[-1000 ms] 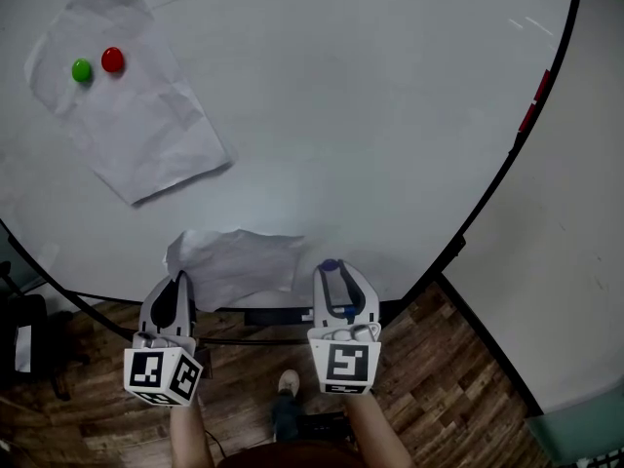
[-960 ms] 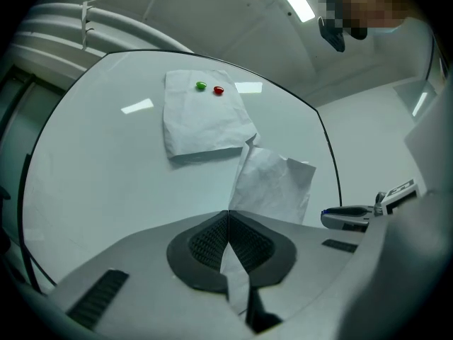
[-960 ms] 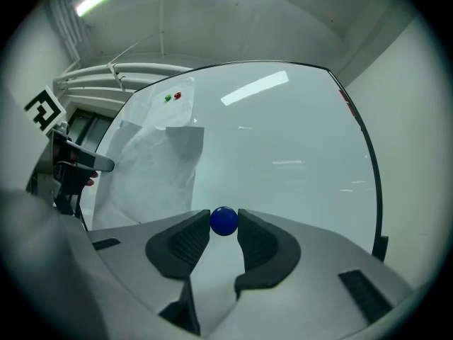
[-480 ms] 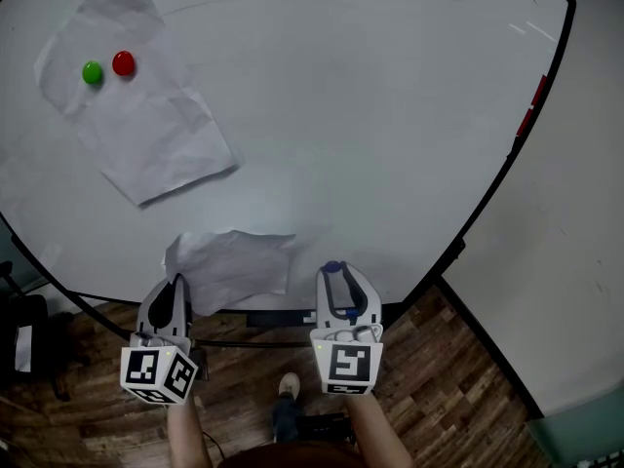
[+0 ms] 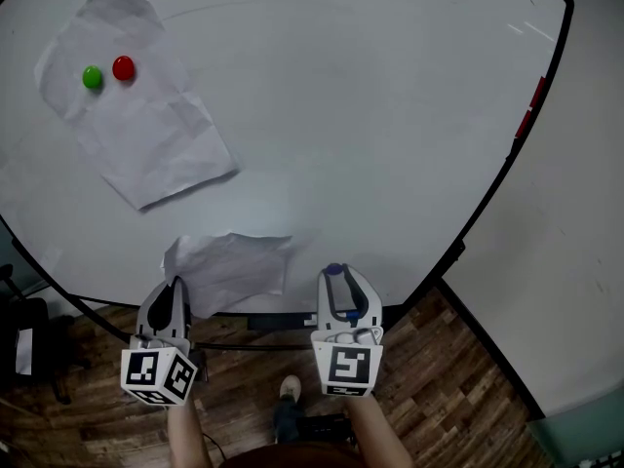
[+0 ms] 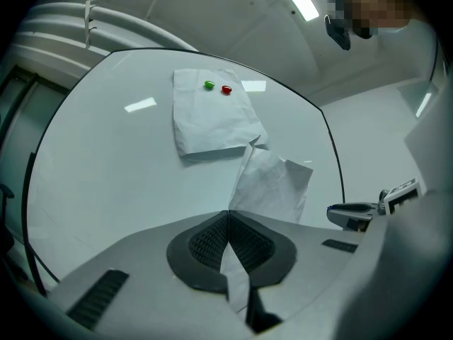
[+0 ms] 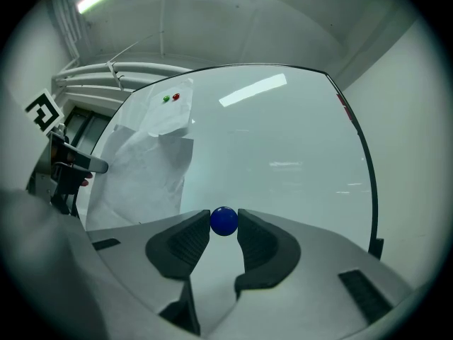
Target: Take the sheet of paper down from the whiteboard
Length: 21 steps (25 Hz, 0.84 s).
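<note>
A creased white sheet (image 5: 234,266) hangs loose in front of the whiteboard (image 5: 370,115), low down. My left gripper (image 5: 176,286) is shut on that sheet's corner. In the left gripper view the paper (image 6: 272,183) runs out from between the closed pads (image 6: 205,239). My right gripper (image 5: 334,273) is shut on a small blue ball magnet (image 7: 224,221), close to the board's lower edge. A second sheet (image 5: 146,125) stays on the board at upper left under a green magnet (image 5: 93,76) and a red magnet (image 5: 123,67).
The whiteboard's black frame (image 5: 487,198) curves down the right side, with red markers (image 5: 533,100) on it. A pale wall (image 5: 565,261) is to the right. Wooden floor (image 5: 439,388) and the person's shoe (image 5: 287,386) lie below.
The loose sheet's right edge has drawn in slightly toward the left gripper. Both grippers keep their grips and have hardly moved.
</note>
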Available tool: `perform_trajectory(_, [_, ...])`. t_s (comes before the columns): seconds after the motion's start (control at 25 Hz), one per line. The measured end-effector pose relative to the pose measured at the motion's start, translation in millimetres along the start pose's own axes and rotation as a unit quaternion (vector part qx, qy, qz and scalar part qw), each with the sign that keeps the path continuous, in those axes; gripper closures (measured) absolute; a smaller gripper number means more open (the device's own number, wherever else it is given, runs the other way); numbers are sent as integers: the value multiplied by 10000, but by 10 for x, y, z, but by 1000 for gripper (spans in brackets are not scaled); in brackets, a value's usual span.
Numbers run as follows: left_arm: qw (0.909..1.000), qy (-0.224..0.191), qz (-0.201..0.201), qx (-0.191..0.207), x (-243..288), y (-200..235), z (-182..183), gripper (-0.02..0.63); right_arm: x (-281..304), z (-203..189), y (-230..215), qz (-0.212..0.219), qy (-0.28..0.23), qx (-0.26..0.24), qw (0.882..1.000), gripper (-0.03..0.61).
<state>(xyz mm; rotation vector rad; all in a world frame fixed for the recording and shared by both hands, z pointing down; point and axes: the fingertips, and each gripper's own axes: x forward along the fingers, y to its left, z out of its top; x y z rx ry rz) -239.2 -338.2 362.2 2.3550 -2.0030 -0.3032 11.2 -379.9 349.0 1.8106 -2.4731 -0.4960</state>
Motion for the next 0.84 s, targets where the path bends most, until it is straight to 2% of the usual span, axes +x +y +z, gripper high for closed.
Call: perform_trajectory(0.84, [10000,-21,-24,-46,37,-24,-1,591,-3,-51,-23,116,14,95,9999,443])
